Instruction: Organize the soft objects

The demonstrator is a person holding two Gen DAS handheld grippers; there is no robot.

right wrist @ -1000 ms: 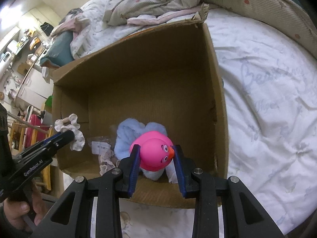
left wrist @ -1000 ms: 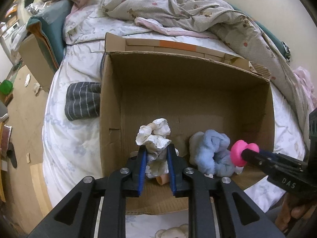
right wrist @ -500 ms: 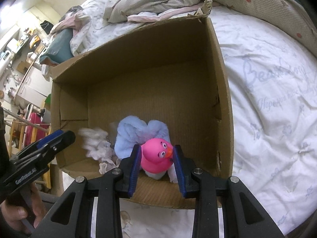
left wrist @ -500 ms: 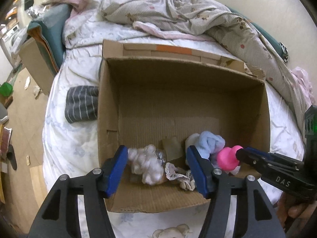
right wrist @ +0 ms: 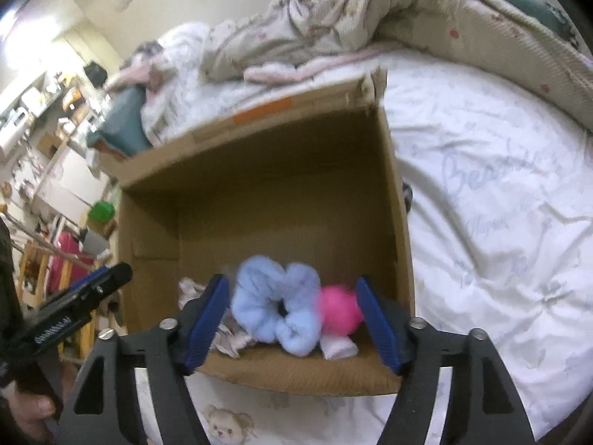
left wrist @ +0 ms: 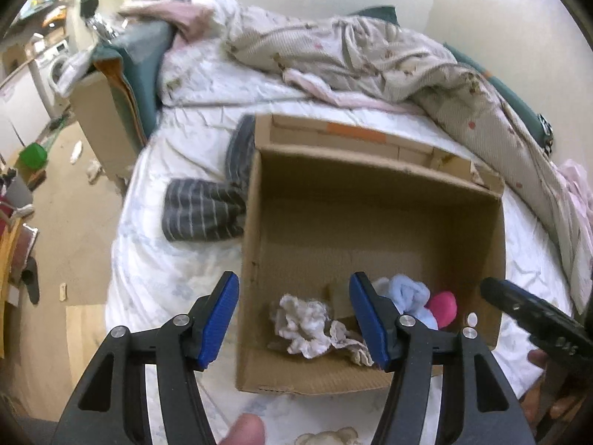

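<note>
An open cardboard box (left wrist: 252, 259) (right wrist: 396, 222) lies on the bed. On its floor are a white frilly scrunchie (left wrist: 304, 322) (right wrist: 189, 289), a light blue fluffy scrunchie (left wrist: 407, 296) (right wrist: 278, 307) and a pink round toy (left wrist: 443, 306) (right wrist: 339, 309). My left gripper (left wrist: 294, 296) hangs open above the box's near left corner, with the white scrunchie below it and untouched. My right gripper (right wrist: 292, 289) is opening its jaws over the near right part. The blue scrunchie and pink toy lie loose below, between the fingers in view but not pressed.
A grey striped cloth (left wrist: 200, 215) lies on the white sheet left of the box. A rumpled beige quilt (left wrist: 370, 55) fills the back of the bed. A small white piece (right wrist: 337, 346) lies under the pink toy. The floor and cluttered shelves are to the left.
The left gripper let go of the white scrunchie, which dropped into the box. The right gripper then spread and released the pink toy beside the blue scrunchie. Both grippers rose.
</note>
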